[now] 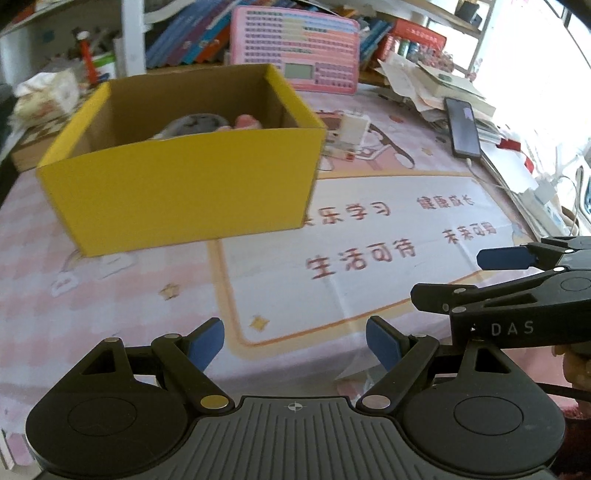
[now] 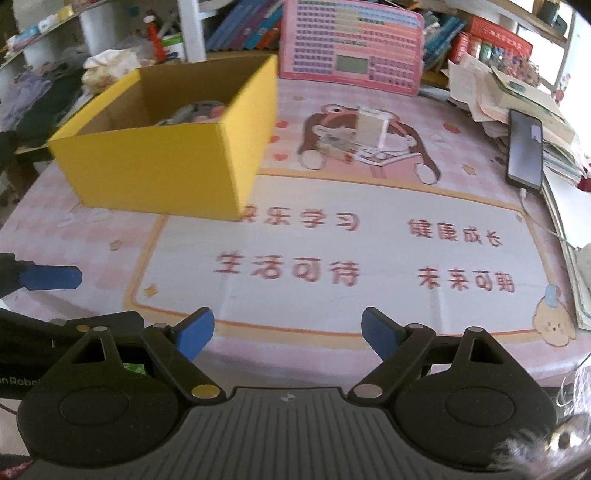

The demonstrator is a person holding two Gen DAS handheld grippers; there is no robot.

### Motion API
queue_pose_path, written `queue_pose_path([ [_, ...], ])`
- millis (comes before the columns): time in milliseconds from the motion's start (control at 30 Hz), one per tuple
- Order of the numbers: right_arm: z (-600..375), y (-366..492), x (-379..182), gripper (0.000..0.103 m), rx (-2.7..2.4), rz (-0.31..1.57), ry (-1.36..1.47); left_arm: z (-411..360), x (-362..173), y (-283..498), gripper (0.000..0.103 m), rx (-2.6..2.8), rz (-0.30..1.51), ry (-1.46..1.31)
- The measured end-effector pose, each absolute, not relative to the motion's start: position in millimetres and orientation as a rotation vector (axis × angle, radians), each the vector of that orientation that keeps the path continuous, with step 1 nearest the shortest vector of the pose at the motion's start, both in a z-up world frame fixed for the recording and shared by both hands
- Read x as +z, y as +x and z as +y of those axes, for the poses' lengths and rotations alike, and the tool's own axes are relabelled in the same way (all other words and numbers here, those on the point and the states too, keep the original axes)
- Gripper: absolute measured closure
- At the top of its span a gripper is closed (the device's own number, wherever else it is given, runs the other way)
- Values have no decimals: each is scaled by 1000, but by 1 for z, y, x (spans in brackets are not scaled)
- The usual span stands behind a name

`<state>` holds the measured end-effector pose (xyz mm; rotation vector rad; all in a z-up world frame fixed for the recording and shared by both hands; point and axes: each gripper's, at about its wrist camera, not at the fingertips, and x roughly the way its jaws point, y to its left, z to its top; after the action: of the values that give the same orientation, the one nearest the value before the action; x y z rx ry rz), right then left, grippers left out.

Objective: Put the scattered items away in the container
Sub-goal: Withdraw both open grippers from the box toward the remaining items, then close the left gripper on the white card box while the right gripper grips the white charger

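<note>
Box (image 1: pixel 192 192): matt yellow card outside, raw brown corrugated cardboard inside. Worktop cover (image 2: pixel 332 258): smooth printed sheet, creased. Left tool (image 1: pixel 295 341): matt black plastic, blue pads, metal rivets. Phone (image 2: pixel 524 147): glossy glass.

Box (image 2: pixel 159 162) stood on the mat (image 2: pixel 332 258), far left, holding blurred items (image 2: pixel 195 110). To its right, a small upright pack (image 2: pixel 371 129). Farther right, a phone (image 2: pixel 524 149) beside stacked papers (image 2: pixel 517 96). Behind, a keypad board (image 2: pixel 351 48), leaning before books (image 2: pixel 251 26).
</note>
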<state>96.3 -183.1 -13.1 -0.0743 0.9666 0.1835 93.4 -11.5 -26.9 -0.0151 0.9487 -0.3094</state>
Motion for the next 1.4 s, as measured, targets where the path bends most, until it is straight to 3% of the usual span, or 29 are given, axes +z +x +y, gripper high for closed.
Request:
queue_pose_path([
  [733,-311,174,-15,16,57,919,18,-146,-28,181,17,-418,880,126],
  [933,-333,202,-17,20,77,873,61,-165,-28,207,17,-334,823,135],
  [1167,-336,256,-11,34,166,819,39,-177,-35,243,18,-258,819,144],
  [1400,-315,317,-18,38,282,815,17,-183,-46,280,18,-175,819,131],
])
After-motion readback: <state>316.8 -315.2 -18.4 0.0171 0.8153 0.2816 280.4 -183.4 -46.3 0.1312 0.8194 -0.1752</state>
